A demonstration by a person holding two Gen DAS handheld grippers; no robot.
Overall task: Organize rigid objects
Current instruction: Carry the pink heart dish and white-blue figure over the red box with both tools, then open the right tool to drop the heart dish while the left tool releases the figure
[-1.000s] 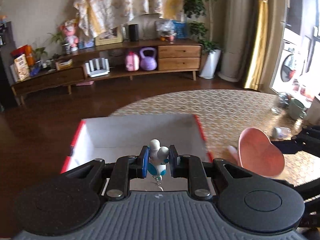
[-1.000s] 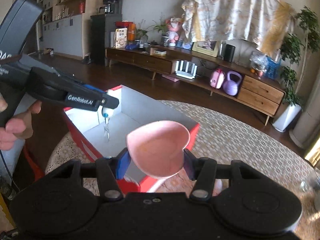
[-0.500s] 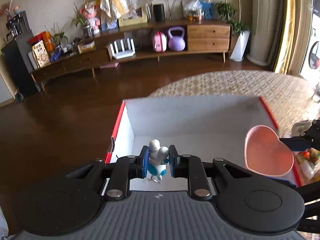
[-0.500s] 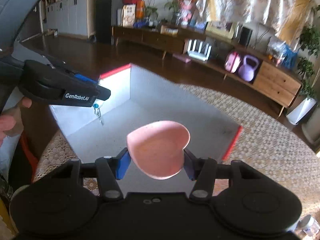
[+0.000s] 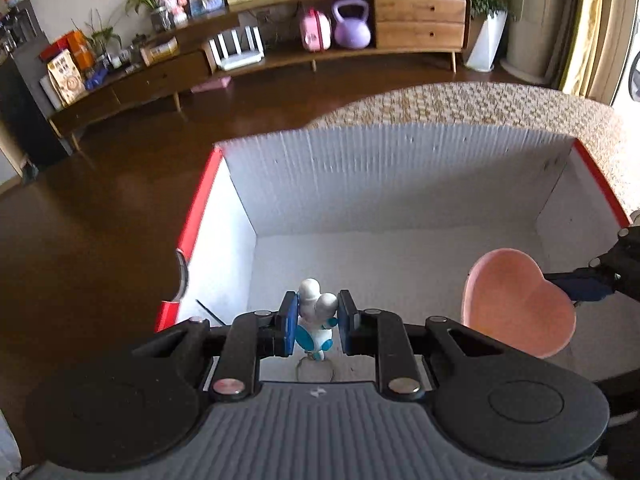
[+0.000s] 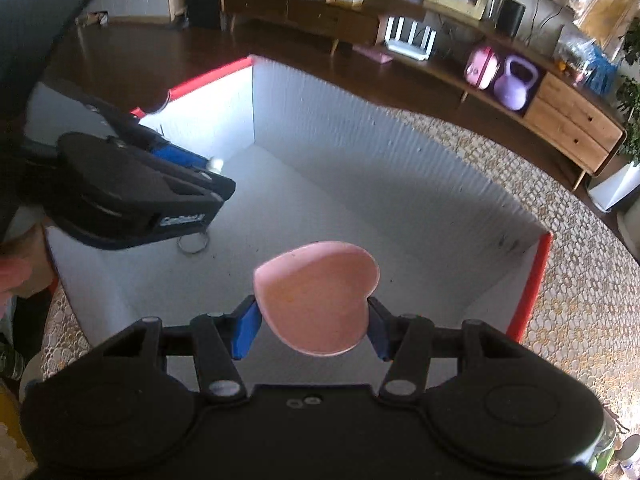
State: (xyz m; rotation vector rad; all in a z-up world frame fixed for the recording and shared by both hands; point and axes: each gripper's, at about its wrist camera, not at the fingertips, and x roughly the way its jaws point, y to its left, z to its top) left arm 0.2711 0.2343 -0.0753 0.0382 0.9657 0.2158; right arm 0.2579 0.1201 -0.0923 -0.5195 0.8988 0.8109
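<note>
Left cam: left gripper [image 5: 314, 322] clamped on a lil keychain toy [image 5: 314, 316], hanging over the box [image 5: 400, 168] near-left corner, floor right below; box looks way closer vs 1 s ago.

Right cam: right gripper [image 6: 314, 326] pinching the pink heart dish [image 6: 318, 296] sideways over box middle, lower than b4.
</note>
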